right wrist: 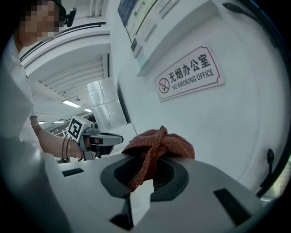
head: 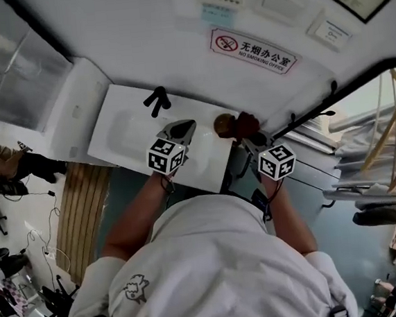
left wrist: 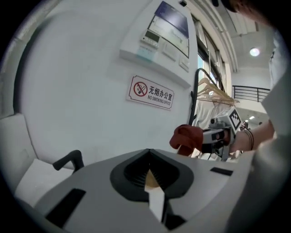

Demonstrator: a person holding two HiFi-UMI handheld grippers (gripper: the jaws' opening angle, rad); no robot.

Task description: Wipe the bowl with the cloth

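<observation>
My right gripper (head: 251,135) is shut on a bunched reddish-brown cloth (head: 247,123), which fills its jaws in the right gripper view (right wrist: 159,145) and also shows in the left gripper view (left wrist: 186,138). A brown rounded thing (head: 222,124), perhaps the bowl, sits right against the cloth's left side; I cannot tell what holds it. My left gripper (head: 184,126) is raised over the white table (head: 125,130), left of the cloth. Its jaws are shut, with only a thin tan sliver (left wrist: 149,178) between them. Both grippers point at the wall.
A black lever handle (head: 156,100) stands on the table near the wall. A no-smoking sign (head: 252,50) and a control panel (left wrist: 166,32) hang on the wall ahead. Clothes hangers (head: 392,115) are at the right, a slatted wooden panel (head: 84,207) at the left.
</observation>
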